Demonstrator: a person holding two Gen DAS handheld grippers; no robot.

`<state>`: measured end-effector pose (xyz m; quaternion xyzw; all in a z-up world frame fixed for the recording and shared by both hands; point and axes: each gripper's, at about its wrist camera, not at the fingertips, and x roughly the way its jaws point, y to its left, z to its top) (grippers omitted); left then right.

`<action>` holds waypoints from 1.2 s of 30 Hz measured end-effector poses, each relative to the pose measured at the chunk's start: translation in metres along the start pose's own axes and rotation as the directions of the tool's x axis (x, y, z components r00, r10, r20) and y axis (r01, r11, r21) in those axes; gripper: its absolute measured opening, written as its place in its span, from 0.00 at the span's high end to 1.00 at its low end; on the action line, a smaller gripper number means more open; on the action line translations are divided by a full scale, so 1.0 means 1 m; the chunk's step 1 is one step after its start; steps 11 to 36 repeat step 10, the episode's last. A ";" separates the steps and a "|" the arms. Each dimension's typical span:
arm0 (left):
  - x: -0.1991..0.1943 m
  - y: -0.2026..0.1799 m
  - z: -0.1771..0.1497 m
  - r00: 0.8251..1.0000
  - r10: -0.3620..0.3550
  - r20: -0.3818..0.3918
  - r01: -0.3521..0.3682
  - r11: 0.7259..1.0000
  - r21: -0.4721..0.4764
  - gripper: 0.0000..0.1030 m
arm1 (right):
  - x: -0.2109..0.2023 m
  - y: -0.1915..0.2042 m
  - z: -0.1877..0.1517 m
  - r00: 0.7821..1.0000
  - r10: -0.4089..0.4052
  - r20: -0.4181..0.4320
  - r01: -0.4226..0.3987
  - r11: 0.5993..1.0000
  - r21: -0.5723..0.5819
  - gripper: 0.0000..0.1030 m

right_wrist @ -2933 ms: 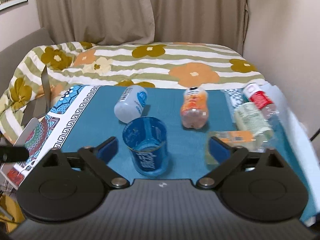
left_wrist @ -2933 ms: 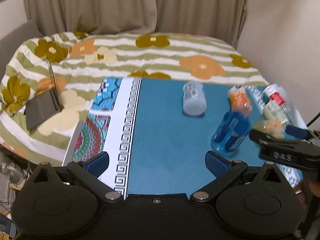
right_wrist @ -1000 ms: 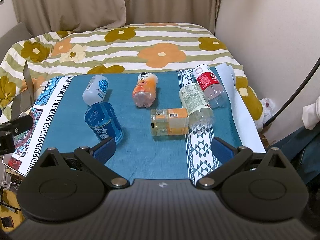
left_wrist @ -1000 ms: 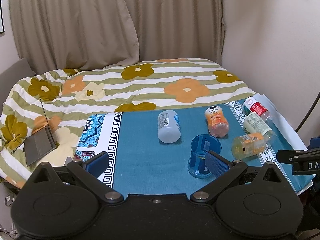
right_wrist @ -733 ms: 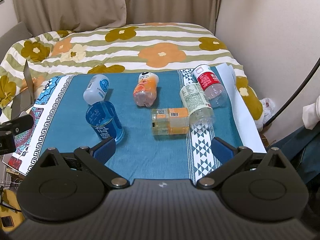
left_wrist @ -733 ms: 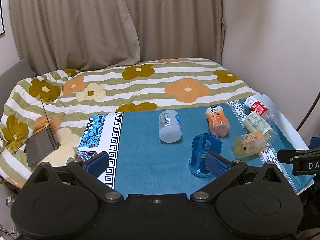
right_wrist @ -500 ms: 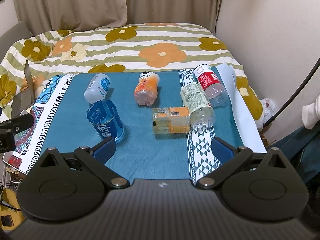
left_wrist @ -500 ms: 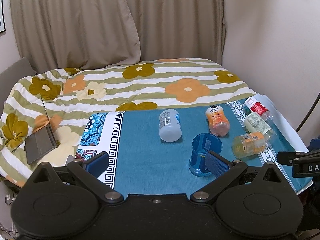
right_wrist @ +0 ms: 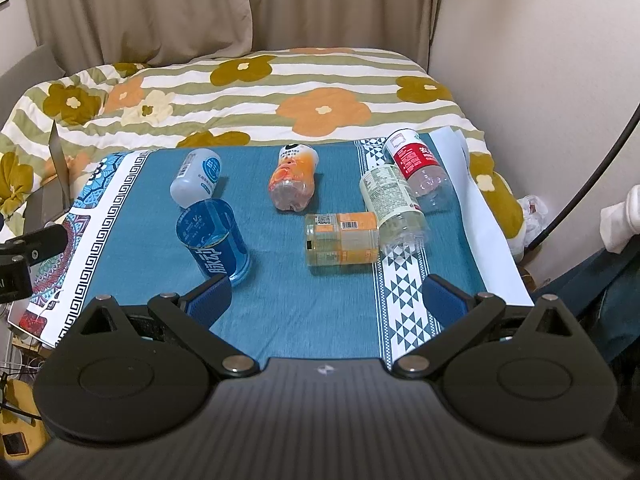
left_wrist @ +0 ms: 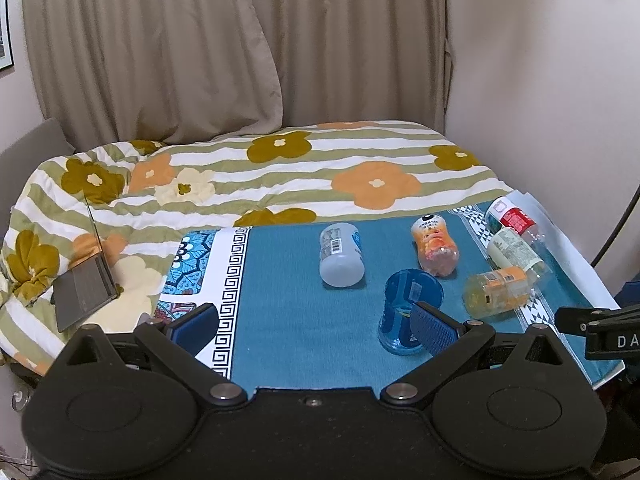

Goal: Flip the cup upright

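A clear blue cup (left_wrist: pixel 406 312) stands upright with its mouth up on the teal tablecloth (left_wrist: pixel 296 320); it also shows in the right wrist view (right_wrist: pixel 216 240). My left gripper (left_wrist: pixel 314 326) is open and empty, held back near the table's front edge, its right finger in front of the cup. My right gripper (right_wrist: pixel 326 300) is open and empty, held back above the front edge, with the cup just beyond its left finger. Neither gripper touches the cup.
Several bottles lie on their sides: a white one (right_wrist: pixel 196 182), an orange one (right_wrist: pixel 294 182), an orange-labelled one (right_wrist: pixel 342 238), a pale green one (right_wrist: pixel 394 202), a red-labelled one (right_wrist: pixel 418 166). A flowered duvet (left_wrist: pixel 280 168) and a laptop (left_wrist: pixel 86 288) lie beyond; a wall stands to the right.
Both grippers have drawn back and risen from the cup since 2.9 s ago. Over the last second the views barely shift. The cup stays upright.
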<state>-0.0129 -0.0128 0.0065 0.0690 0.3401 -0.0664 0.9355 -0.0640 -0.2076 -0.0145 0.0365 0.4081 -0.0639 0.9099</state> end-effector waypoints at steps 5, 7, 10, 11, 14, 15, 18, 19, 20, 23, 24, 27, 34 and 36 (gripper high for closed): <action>-0.003 0.001 0.000 1.000 0.001 0.011 -0.001 1.000 -0.008 0.00 | 0.000 0.000 0.000 1.000 0.000 0.001 0.000 1.000 0.000 0.00; -0.005 0.002 -0.001 1.000 0.009 0.024 -0.009 1.000 -0.002 0.00 | 0.000 0.000 -0.001 1.000 0.001 0.000 -0.001 1.000 0.000 0.00; -0.008 0.003 -0.001 0.999 0.021 0.042 -0.021 1.000 0.000 0.00 | 0.000 0.000 -0.001 1.000 0.001 0.001 -0.001 1.000 -0.001 0.00; -0.008 0.003 -0.001 0.999 0.021 0.042 -0.021 1.000 0.000 0.00 | 0.000 0.000 -0.001 1.000 0.001 0.001 -0.001 1.000 -0.001 0.00; -0.008 0.003 -0.001 0.999 0.021 0.042 -0.021 1.000 0.000 0.00 | 0.000 0.000 -0.001 1.000 0.001 0.001 -0.001 1.000 -0.001 0.00; -0.008 0.003 -0.001 0.999 0.021 0.042 -0.021 1.000 0.000 0.00 | 0.000 0.000 -0.001 1.000 0.001 0.001 -0.001 1.000 -0.001 0.00; -0.008 0.003 -0.001 0.999 0.021 0.042 -0.021 1.000 0.000 0.00 | 0.000 0.000 -0.001 1.000 0.001 0.001 -0.001 1.000 -0.001 0.00; -0.008 0.003 -0.001 0.999 0.021 0.042 -0.021 1.000 0.000 0.00 | 0.000 0.000 -0.001 1.000 0.001 0.001 -0.001 1.000 -0.001 0.00; -0.008 0.003 -0.001 0.999 0.021 0.042 -0.021 1.000 0.000 0.00 | 0.000 0.000 -0.001 1.000 0.001 0.001 -0.001 1.000 -0.001 0.00; -0.008 0.003 -0.001 0.999 0.021 0.042 -0.021 1.000 0.000 0.00 | 0.000 0.000 -0.001 1.000 0.001 0.001 -0.001 1.000 -0.001 0.00; -0.008 0.003 -0.001 0.999 0.021 0.042 -0.021 1.000 0.000 0.00 | 0.000 0.000 -0.001 1.000 0.001 0.001 -0.001 1.000 -0.001 0.00; -0.008 0.003 -0.001 0.999 0.021 0.042 -0.021 1.000 0.000 0.00 | 0.000 0.000 -0.001 1.000 0.001 0.001 -0.001 1.000 -0.001 0.00; -0.008 0.003 -0.001 0.999 0.021 0.042 -0.021 1.000 0.000 0.00 | 0.000 0.000 -0.001 1.000 0.001 0.001 -0.001 1.000 -0.001 0.00; -0.008 0.003 -0.001 0.999 0.021 0.042 -0.021 1.000 0.000 0.00 | 0.000 0.000 -0.001 1.000 0.001 0.001 -0.001 1.000 -0.001 0.00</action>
